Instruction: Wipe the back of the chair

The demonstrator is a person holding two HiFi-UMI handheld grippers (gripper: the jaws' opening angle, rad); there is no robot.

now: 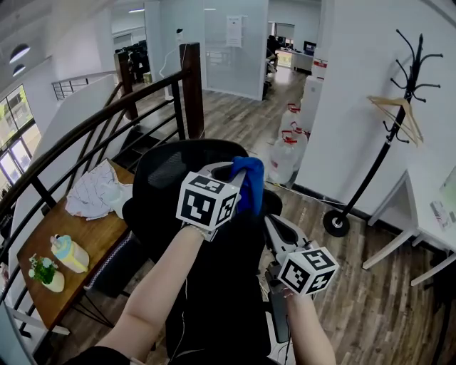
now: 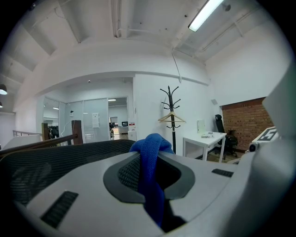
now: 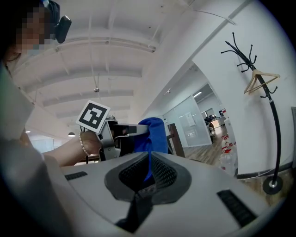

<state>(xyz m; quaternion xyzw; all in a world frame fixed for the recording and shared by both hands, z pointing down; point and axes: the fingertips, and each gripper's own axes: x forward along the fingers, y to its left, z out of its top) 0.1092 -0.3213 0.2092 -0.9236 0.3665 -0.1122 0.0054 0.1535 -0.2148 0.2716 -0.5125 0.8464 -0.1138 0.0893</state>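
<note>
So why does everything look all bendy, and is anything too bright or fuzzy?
Left gripper view: the wide lens bows the ceiling and blackens the corners, the ceiling light glares white, and the blue cloth looks sharp. Right gripper view: the coat rack curves like a bow. Head view: the railing bends, and the windows are washed out by daylight.

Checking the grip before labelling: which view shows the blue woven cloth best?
Left gripper view: the blue woven cloth sits close, pinched between the left gripper's jaws. Head view shows it small against the black mesh chair back; right gripper view shows it farther off.
</note>
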